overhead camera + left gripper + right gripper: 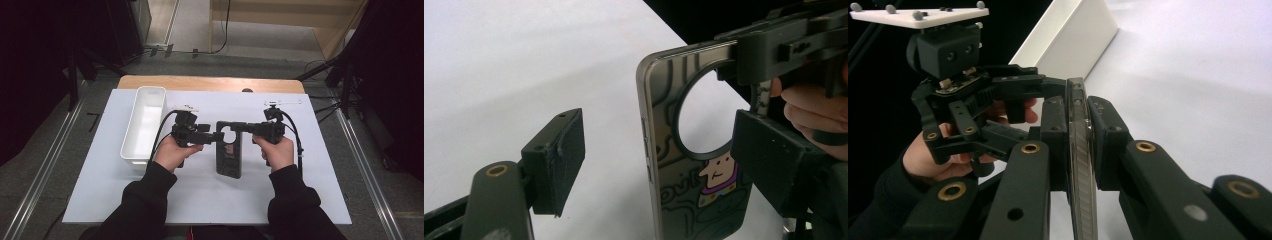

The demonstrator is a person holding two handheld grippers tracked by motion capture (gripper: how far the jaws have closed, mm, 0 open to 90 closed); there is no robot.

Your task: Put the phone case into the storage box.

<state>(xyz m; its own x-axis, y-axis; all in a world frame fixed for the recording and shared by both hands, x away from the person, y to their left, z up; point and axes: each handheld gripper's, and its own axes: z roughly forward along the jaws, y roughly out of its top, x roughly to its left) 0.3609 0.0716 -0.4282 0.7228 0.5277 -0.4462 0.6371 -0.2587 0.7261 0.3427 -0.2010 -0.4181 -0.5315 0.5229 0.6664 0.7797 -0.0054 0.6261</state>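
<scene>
A dark phone case (229, 150) with a round cutout and a cartoon figure sits at the middle of the white mat (300, 190). My right gripper (245, 129) is shut on the case's top end; in the right gripper view both pads of that gripper (1079, 115) press the case's thin edge (1082, 170). My left gripper (214, 136) is open around the case (684, 165). Its left pad (566, 150) stands well clear of the case's side edge, and its right pad (774, 160) is at the case's printed face. Whether the case's lower end rests on the mat I cannot tell.
A long white bin (142, 125) stands empty at the left of the mat, just beyond my left hand; its end wall (1073, 45) shows behind the left gripper. The mat covers a wooden table (210, 82). Dark stands and cables flank the table.
</scene>
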